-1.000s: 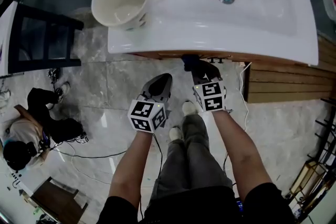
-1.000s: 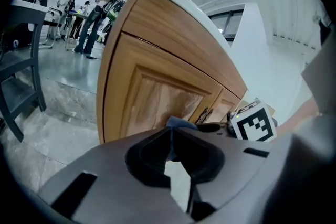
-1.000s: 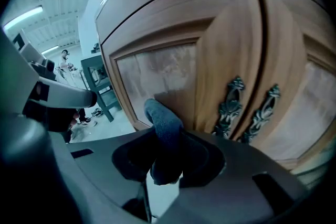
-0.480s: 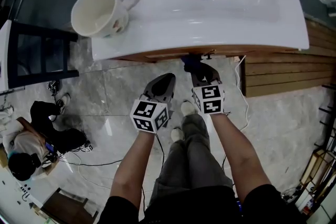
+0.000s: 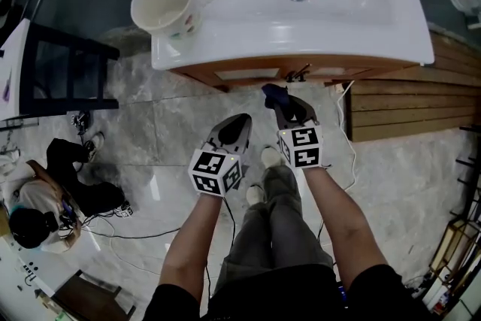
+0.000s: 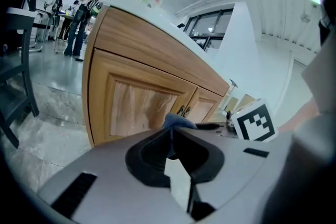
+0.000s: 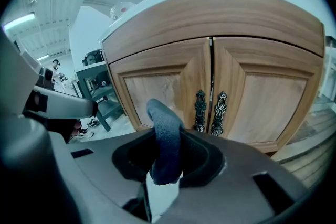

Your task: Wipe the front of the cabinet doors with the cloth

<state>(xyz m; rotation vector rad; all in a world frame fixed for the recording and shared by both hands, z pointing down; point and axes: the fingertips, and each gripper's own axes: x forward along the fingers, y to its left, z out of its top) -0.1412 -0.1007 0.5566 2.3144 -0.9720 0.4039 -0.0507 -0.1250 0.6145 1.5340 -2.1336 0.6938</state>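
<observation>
Nearest: the person's forearms and grey trouser legs above a pale marble floor. Left tongs: jaws pressed together, nothing between them, held level with the right pair and just beside it. Right tongs: jaws clamped on a dark blue cloth, which stands up out of the grip as a folded roll, its upper end curling over toward the cabinet. In the head view the cloth sits at the tip of the right tongs, near the cabinet front and below its handles; contact with the wood cannot be confirmed. Cabinet doors: two, light wood with recessed panels, both closed, meeting at a central seam flanked by a pair of dark ornate handles. Above: a white surface with a moulded basin and drain. A cream cup stands upright at its left corner. Left of the cabinet: a black chair.
</observation>
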